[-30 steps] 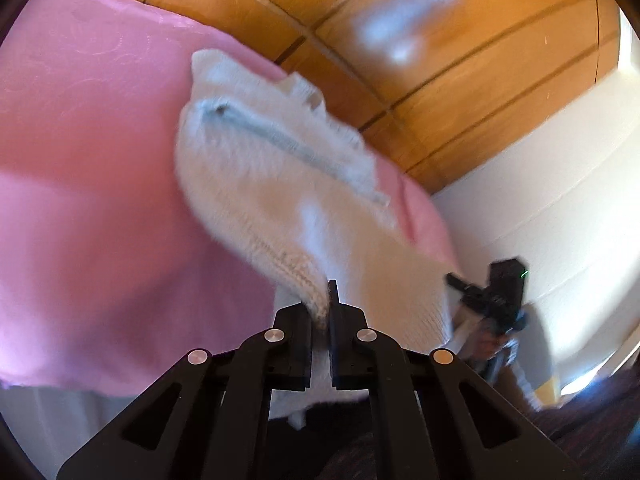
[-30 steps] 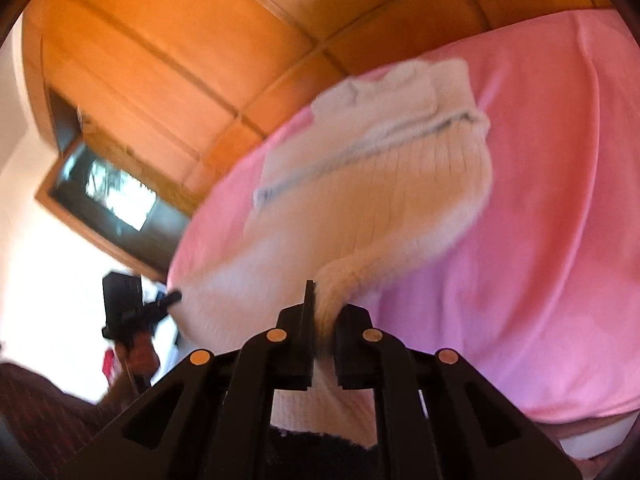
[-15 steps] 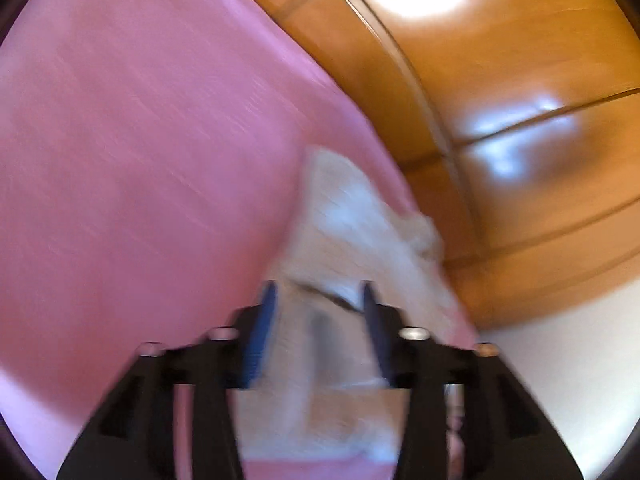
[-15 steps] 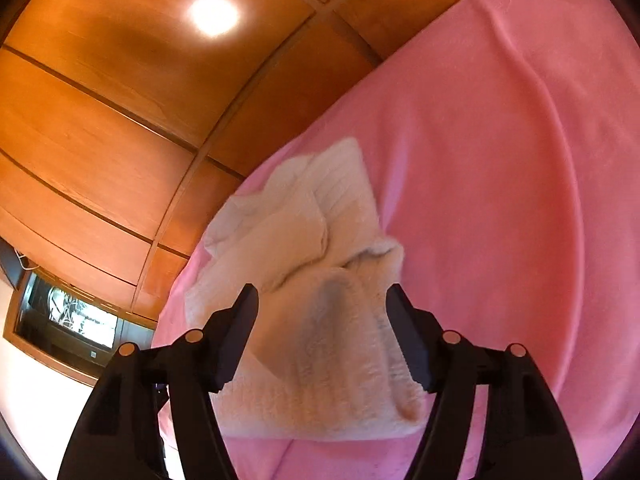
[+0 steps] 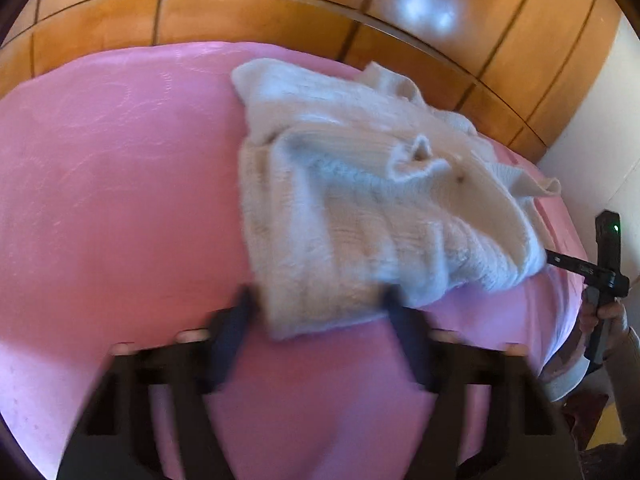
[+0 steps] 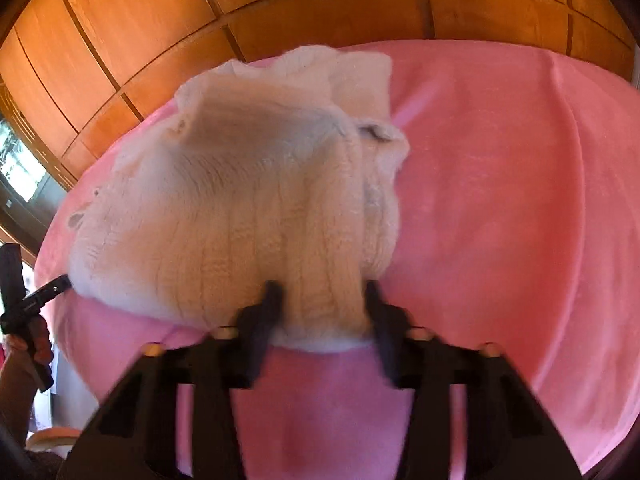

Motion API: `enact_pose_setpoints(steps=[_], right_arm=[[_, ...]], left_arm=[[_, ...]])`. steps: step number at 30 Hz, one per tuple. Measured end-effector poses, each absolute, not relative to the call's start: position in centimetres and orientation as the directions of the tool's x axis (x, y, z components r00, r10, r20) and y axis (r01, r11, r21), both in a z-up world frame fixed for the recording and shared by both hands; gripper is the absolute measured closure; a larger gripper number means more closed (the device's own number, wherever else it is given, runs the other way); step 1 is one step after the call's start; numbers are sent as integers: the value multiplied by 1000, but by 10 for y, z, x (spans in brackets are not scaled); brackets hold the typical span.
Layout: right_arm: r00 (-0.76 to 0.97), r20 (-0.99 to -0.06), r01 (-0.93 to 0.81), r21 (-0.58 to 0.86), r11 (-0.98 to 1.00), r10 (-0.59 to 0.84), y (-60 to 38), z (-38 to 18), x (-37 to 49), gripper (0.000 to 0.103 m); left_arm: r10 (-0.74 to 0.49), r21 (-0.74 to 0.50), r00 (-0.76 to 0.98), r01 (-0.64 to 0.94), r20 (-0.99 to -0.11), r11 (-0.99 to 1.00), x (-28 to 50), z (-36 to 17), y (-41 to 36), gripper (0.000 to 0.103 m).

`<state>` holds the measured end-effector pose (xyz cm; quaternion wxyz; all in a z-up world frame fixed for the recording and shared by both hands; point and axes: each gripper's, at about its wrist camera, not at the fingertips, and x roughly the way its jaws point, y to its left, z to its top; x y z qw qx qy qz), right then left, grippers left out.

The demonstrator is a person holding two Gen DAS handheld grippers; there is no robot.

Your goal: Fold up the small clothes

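Both the left gripper (image 5: pixel 320 312) and right gripper (image 6: pixel 320 300) are angling downward, jaws parted and just now narrowing.

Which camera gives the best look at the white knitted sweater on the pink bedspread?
The left wrist view: the sweater lies almost whole, rumpled folds clear. In the right wrist view the sweater is blurrier and its near edge sits between that gripper's fingers.

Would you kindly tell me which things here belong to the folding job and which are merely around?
Job:
- sweater, cream knit, crumpled on the pink cover
- left tongs, jaws closing about its near edge
- right tongs, jaws closing about its near edge

Around:
- wood panels
- window
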<state>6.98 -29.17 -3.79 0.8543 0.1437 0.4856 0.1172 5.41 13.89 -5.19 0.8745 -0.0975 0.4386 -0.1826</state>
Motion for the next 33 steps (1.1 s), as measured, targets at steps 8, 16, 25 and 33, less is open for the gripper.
enact_pose_setpoints(steps=[8, 16, 25, 33], right_arm=[[569, -712, -63, 462, 885, 412, -304, 7, 36, 87], [504, -762, -33, 454, 891, 407, -307, 10, -25, 87], [583, -789, -51, 205, 978, 195, -291, 22, -22, 57], [662, -743, -264, -109, 958, 98, -219, 15, 9, 40]], left_arm=[[-511, -455, 553, 249, -658, 855, 34, -23, 151, 90], [-528, -490, 490, 216, -694, 845, -34, -21, 160, 90], [-430, -335, 544, 269, -721, 903, -38, -3, 135, 80], [-493, -322, 529, 385, -691, 865, -8, 1, 98, 47]])
